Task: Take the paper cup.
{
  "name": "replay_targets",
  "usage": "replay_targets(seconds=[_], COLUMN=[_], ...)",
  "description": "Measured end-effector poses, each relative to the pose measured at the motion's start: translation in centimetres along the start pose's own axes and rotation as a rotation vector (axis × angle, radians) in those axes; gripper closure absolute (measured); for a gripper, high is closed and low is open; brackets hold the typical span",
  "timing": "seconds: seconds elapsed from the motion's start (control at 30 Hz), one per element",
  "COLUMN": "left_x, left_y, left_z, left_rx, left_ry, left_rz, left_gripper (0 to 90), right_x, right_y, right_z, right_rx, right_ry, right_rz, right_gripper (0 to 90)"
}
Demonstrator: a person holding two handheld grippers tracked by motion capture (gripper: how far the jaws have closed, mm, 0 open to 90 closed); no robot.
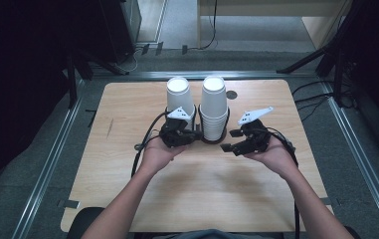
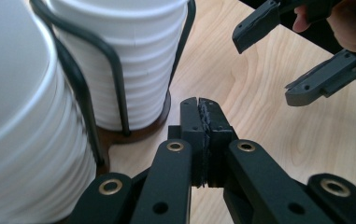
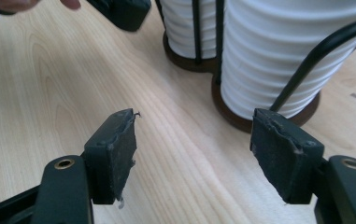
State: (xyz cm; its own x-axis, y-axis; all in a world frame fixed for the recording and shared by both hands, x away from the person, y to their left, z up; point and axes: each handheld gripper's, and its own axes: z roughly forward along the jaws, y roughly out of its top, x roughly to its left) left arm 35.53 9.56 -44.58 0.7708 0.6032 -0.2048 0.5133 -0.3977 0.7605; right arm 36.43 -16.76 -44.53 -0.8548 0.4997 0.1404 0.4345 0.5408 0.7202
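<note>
Left black two-jaw gripper (image 2: 202, 112) has its pads pressed flat together with nothing between them, just beside the two tall stacks of white paper cups (image 1: 213, 107). Right black two-jaw gripper (image 3: 203, 149) stands parted and empty, near the same stacks. Both stacks sit upright in a black wire holder (image 2: 112, 65) at the far middle of the light wooden table (image 1: 127, 164).
</note>
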Motion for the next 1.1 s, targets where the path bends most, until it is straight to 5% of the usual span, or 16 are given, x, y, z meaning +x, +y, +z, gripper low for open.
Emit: replay_targets(seconds=[0.53,1.1], left_x=[0.6,0.7], left_y=[2.4,3.1], left_z=[1.2,2.1], left_rx=[-0.011,-0.006], left_ry=[0.081,0.134], left_rz=[-0.04,-0.053], left_gripper=[90.0,89.9], right_x=[-2.0,-2.6], right_y=[2.1,7.7], right_z=[-2.1,-2.4], right_rx=[0.01,0.005], right_ry=[-0.021,-0.052], right_rz=[-0.006,-0.037], right_gripper=[30.3,23.6])
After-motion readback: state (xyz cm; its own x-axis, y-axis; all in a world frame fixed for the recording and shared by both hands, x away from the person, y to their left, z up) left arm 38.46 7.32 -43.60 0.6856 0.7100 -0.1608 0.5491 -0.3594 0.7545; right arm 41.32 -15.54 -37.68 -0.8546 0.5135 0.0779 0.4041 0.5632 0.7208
